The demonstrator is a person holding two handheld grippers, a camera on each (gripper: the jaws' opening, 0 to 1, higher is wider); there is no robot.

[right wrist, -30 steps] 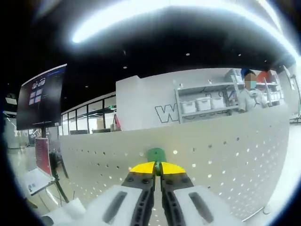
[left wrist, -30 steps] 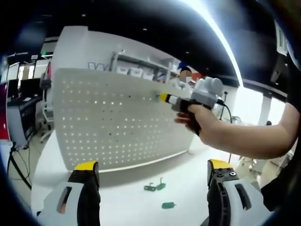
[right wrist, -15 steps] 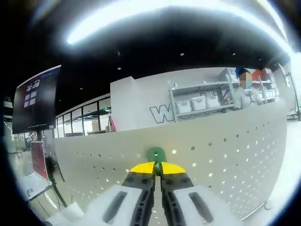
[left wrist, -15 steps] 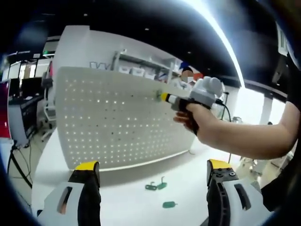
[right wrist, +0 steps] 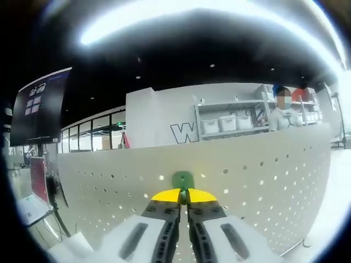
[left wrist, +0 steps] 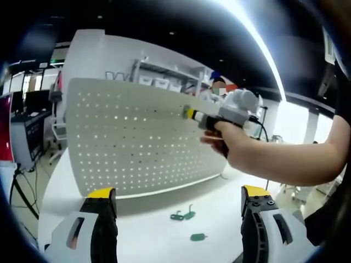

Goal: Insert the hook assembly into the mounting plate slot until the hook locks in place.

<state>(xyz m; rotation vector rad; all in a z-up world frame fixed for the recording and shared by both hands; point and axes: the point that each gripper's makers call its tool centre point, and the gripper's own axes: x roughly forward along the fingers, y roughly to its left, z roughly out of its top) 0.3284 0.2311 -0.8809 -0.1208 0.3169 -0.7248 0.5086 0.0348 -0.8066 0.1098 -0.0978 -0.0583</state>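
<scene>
Left gripper view: the left gripper (left wrist: 174, 204) is seen with its jaws spread wide and nothing between them, above a white table (left wrist: 153, 224). Beyond it stands the upright white perforated mounting plate (left wrist: 131, 142). Loose green hooks (left wrist: 183, 216) and one more green piece (left wrist: 198, 237) lie on the table before the plate. At right, a hand (left wrist: 233, 139) holds the right gripper (left wrist: 189, 113) against the plate's upper edge.

Right gripper view: the right gripper's jaws are pressed together on a green hook (right wrist: 182, 179), which is held at the plate face.
</scene>
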